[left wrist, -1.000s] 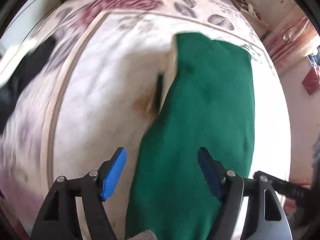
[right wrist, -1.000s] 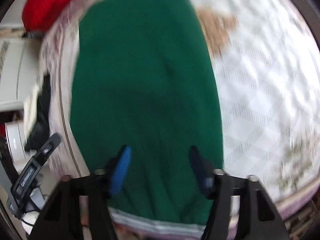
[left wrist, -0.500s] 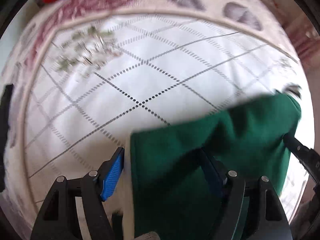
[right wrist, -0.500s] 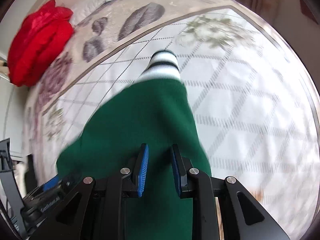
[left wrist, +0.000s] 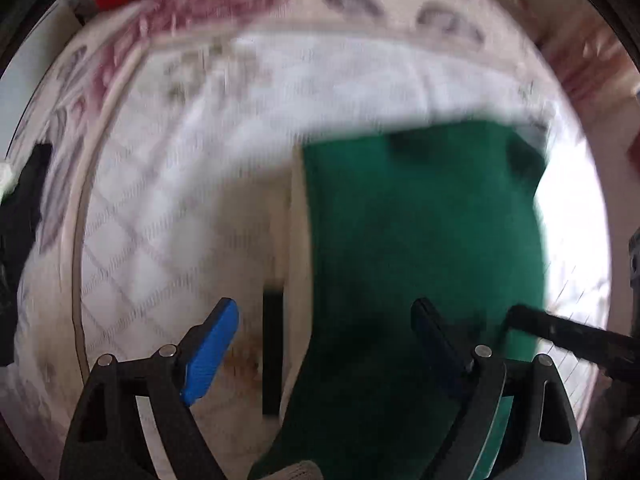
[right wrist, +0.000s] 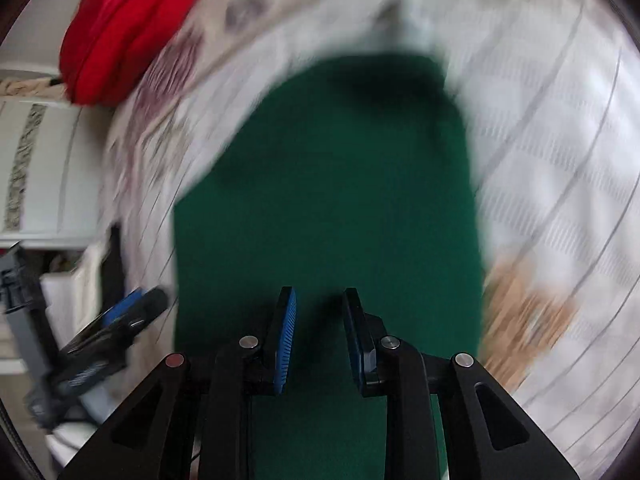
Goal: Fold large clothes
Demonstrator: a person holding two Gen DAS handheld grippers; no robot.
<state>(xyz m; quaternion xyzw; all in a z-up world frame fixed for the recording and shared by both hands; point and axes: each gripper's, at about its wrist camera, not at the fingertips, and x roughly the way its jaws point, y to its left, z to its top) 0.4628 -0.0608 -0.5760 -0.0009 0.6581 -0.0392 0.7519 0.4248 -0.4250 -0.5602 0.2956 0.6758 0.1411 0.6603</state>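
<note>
A large dark green garment [left wrist: 420, 240] lies on the quilted white bedspread [left wrist: 168, 184], with a cream and black striped band [left wrist: 298, 264] along its left edge. Pointing straight down over its near end, my left gripper [left wrist: 324, 346] has wide jaws that are still opening. The cloth lies under them and neither pad presses it. In the right wrist view the same green garment [right wrist: 328, 200] fills the middle. My right gripper [right wrist: 320, 320] has its jaws a narrow gap apart, pinched on a fold of green cloth. Both views are blurred by motion.
A red bundle [right wrist: 124, 32] sits at the head of the bed. White furniture [right wrist: 40, 168] stands past the bed's left edge. A black item [left wrist: 24, 200] lies at the bed's left border. The bedspread has a brown patch [right wrist: 524, 320].
The left jaws have spread wider and the green cloth has dropped flat beneath them. The right jaws went from wide to narrow, and the striped cuff has left that view.
</note>
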